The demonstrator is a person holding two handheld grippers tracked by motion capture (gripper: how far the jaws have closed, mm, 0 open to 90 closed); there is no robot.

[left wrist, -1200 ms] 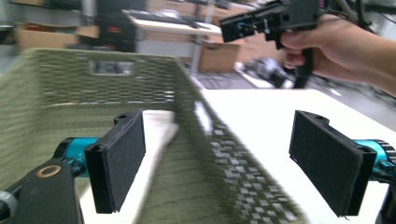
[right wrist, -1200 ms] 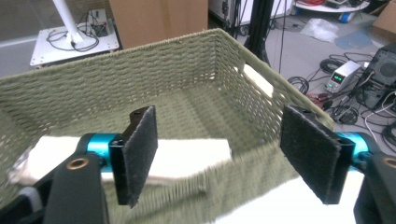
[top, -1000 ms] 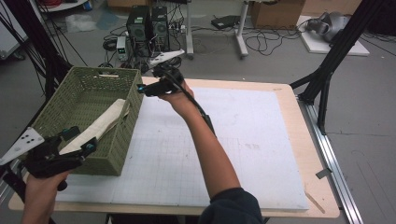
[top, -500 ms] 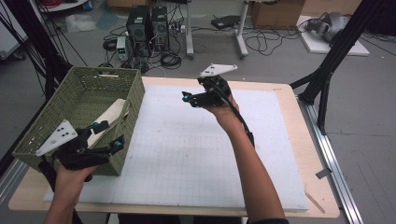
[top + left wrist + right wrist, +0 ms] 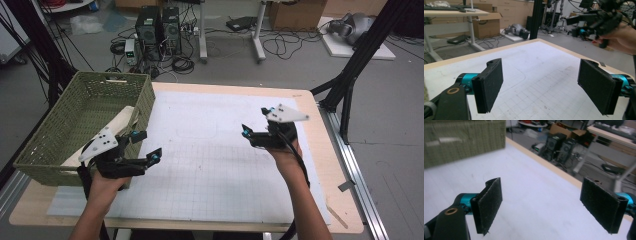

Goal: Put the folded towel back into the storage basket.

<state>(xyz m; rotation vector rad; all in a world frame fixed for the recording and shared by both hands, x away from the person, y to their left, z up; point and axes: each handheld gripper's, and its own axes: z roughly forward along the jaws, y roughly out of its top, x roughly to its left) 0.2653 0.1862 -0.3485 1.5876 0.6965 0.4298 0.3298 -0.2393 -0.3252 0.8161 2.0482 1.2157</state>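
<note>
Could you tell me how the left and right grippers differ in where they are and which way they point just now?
The left gripper sits beside the green basket, pointing right; the right gripper is over the mat's right side, pointing left toward the basket. Both are open and empty.

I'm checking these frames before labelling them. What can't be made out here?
- High view: the cream flat thing in the woven green plastic basket is partly hidden by the basket's near wall and the left gripper; what it is cannot be told.
- Right gripper view: the basket is motion-blurred and cut off by the top and left edges.
- High view: the faint outline on the white gridded mat is too small to read.
</note>
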